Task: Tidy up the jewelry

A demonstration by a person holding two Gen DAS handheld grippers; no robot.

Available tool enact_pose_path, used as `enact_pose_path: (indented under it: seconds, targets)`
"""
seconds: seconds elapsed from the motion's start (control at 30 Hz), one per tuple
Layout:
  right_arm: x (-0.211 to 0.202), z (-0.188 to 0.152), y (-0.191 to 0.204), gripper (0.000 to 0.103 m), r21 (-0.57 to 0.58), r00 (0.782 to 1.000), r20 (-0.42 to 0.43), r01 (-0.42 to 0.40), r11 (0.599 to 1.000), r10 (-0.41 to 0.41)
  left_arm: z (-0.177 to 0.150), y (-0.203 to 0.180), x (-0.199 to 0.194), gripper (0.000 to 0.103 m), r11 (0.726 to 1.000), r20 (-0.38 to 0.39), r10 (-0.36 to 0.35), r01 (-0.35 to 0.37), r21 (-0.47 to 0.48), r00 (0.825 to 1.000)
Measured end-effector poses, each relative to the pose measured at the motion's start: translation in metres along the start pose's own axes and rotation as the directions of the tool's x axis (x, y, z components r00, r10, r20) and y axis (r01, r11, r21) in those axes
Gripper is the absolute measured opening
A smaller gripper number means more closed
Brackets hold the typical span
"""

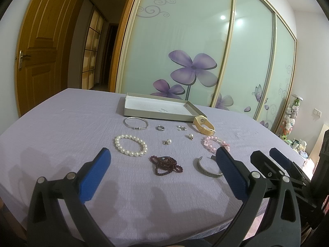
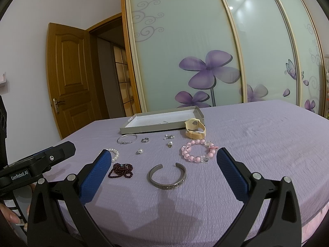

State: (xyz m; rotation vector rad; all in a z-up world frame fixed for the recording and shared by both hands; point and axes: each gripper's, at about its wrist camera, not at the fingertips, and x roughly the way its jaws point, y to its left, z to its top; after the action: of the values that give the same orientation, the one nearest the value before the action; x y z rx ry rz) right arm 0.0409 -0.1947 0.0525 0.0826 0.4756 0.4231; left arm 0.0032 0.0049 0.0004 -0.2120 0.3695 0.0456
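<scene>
Jewelry lies on a lilac cloth. A white pearl bracelet [image 1: 131, 145], a dark red bead string [image 1: 165, 165], a grey metal cuff [image 2: 167, 176], a pink bead bracelet [image 2: 197, 151], a thin silver bangle [image 1: 135, 122], a silver ring [image 1: 160, 128], small earrings [image 1: 181, 128] and a cream watch [image 1: 203, 124] lie in front of a shallow grey box [image 1: 158, 109]. My left gripper [image 1: 162, 160] is open and empty above the bead string. My right gripper [image 2: 164, 160] is open and empty above the cuff.
The bed's cloth [image 2: 257, 144] stretches to the right. Sliding wardrobe doors with purple flowers [image 1: 193, 68] stand behind the bed. A wooden door [image 1: 41, 47] stands open at the left. Plush toys [image 1: 292, 113] are at the far right.
</scene>
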Motion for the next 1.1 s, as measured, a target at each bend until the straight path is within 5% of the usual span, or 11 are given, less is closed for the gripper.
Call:
enact_pose_path:
  seconds: [0.6, 1.1]
  targets:
    - [0.006, -0.002, 0.002, 0.102, -0.005, 1.000, -0.025, 0.001, 1.000, -0.001, -0.009, 0.012, 0.008, 0.101, 0.999, -0.013, 0.031, -0.032, -0.013, 0.999]
    - [0.050, -0.020, 0.002, 0.102, -0.016, 0.975, -0.223, 0.013, 1.000, -0.016, -0.004, 0.041, 0.019, 0.101, 0.996, -0.039, 0.087, -0.088, -0.034, 0.995]
